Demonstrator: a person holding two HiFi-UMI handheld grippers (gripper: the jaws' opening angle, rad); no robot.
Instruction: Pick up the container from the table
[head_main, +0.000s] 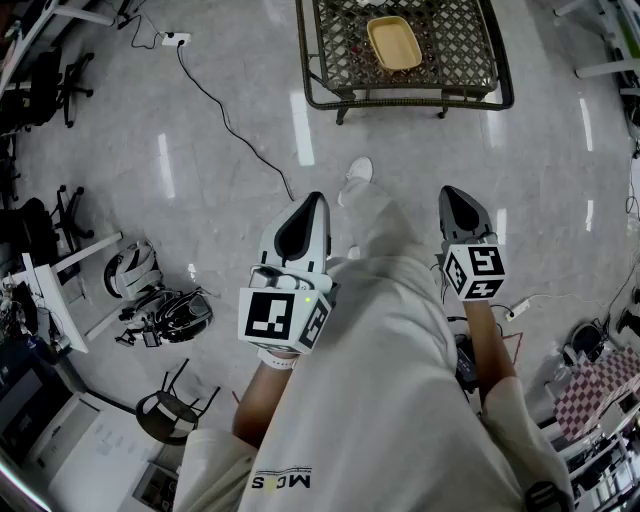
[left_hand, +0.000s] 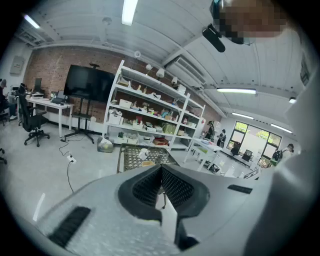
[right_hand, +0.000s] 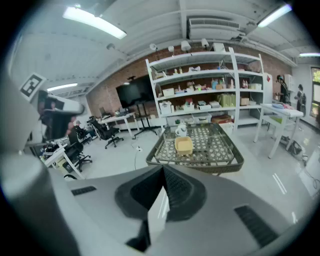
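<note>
Before the table (right_hand: 226, 167), fingers (right_hand: 142, 187) together, empty.

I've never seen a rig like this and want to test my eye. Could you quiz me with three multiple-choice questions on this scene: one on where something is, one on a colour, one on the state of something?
1. Where is the container?
A. On the floor
B. On the lattice table
C. Between a hand-held gripper's jaws

2. What colour is the container?
A. Blue
B. Red
C. Yellow

3. How do the jaws of the right hand-held gripper stand?
A. Shut, with nothing between them
B. Wide open
C. Clamped on the container

Answers:
1. B: the head view shows it lying on the table's top.
2. C: it looks pale yellow in both the head view and the right gripper view.
3. A: the right gripper view shows the pads together, with the container far ahead on the table.
</note>
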